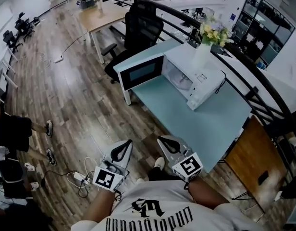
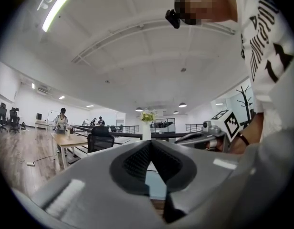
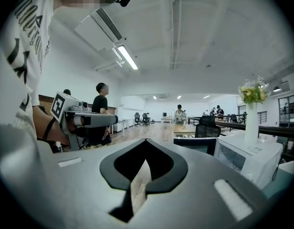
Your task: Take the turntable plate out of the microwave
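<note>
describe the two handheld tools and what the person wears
Both the left tool and right tool are light grey with black padded jaws, each bearing a white cube of black square markers. The person wears a white short-sleeved T-shirt with black print.

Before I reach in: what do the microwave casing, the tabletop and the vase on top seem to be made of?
The microwave casing is smooth, even white: painted metal or plastic, can't tell which. The tabletop is flat pale teal with no grain and a soft sheen, likely laminate or painted board. The vase is opaque white, probably ceramic, possibly frosted glass.
</note>
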`<state>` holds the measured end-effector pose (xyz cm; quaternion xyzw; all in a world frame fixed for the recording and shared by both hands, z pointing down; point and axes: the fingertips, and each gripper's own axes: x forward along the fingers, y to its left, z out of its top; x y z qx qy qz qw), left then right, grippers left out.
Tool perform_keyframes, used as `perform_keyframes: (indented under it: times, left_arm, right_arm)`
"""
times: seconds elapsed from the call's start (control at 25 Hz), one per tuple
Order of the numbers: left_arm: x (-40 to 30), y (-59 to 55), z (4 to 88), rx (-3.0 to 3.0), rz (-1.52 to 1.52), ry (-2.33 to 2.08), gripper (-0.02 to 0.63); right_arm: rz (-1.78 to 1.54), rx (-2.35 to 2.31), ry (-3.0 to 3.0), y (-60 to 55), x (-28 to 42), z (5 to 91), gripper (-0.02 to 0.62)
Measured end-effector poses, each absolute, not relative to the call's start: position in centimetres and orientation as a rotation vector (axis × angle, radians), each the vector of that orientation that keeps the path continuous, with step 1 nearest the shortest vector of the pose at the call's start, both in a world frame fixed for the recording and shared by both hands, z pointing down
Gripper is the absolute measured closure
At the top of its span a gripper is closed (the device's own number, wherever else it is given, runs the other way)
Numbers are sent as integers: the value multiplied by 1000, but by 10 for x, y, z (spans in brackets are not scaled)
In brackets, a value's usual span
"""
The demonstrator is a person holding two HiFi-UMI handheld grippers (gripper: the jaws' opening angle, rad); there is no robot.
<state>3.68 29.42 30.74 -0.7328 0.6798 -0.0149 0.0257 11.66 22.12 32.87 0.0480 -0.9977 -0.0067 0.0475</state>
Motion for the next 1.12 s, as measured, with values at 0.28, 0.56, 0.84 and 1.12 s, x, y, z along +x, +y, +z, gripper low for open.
perform_keyframes:
  times: [0.28, 0.56, 0.84, 1.12]
  left_arm:
    - [15, 212, 308, -2272, -11, 2086, 557]
    - [11, 142, 311, -2305, -2, 2064, 557]
    - [8, 96, 308, -2374, -17, 1983, 557]
    - [-16, 49, 310, -2492, -4, 1851, 557]
  right_arm:
    - [-26, 150, -3036, 143, 100, 332, 592]
    - [-44, 185, -3043, 74, 103, 335, 592]
    - [-36, 320, -3031, 28, 103, 326, 592]
    - [10, 493, -2996, -3, 86, 334, 592]
